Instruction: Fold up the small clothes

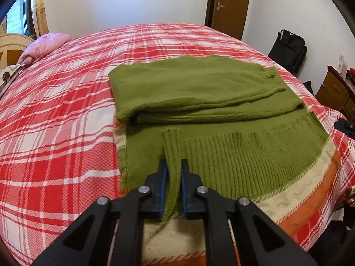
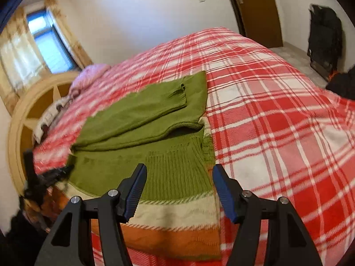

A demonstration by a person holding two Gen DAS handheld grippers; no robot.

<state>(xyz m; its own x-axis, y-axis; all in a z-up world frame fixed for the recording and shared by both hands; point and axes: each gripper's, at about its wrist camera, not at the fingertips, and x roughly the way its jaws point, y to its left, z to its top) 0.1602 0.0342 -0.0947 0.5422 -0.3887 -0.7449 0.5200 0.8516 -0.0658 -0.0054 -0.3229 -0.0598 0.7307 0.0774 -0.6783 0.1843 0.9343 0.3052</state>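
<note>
A green knitted sweater (image 1: 199, 93) with a cream and orange hem band (image 1: 299, 201) lies partly folded on the red plaid bed (image 1: 55, 110). Its ribbed sleeve (image 1: 172, 141) runs toward me over the body. My left gripper (image 1: 173, 163) is shut on that sleeve, with the knit pinched between the blue pads. In the right wrist view the sweater (image 2: 144, 115) fills the middle. My right gripper (image 2: 179, 168) stands open above the sweater's near right corner, close to the hem band (image 2: 177, 210); nothing is between its fingers. The left gripper (image 2: 44, 175) shows blurred at the left edge.
A pink pillow (image 1: 44, 46) and a wooden headboard (image 2: 28, 115) are at the bed's head. A black bag (image 1: 288, 48) leans on the far wall by the brown door (image 1: 230, 4). A wooden dresser (image 1: 335, 90) stands right of the bed.
</note>
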